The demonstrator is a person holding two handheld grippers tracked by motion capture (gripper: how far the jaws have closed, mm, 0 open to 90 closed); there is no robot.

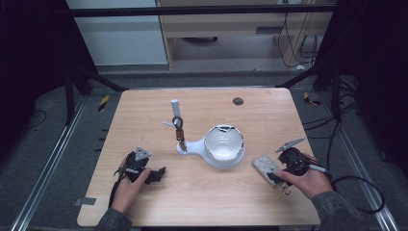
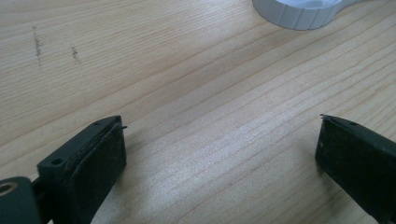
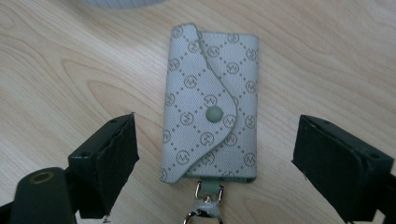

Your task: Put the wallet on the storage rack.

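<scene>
The grey patterned key pouch (image 3: 210, 105) lies flat on the worktop (image 1: 202, 192) near its right edge, between the spread jaws of the right tongs (image 3: 215, 163), which do not touch it. The left tongs (image 2: 219, 154) rest spread over bare wood, near the white bowl-shaped stand (image 1: 223, 147).

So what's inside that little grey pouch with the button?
You can't see inside: the grey pouch is shut, its flap folded over and held by a round snap. A metal ring pokes out the bottom. It lies on the table, between the right gripper's open jaws.
</scene>
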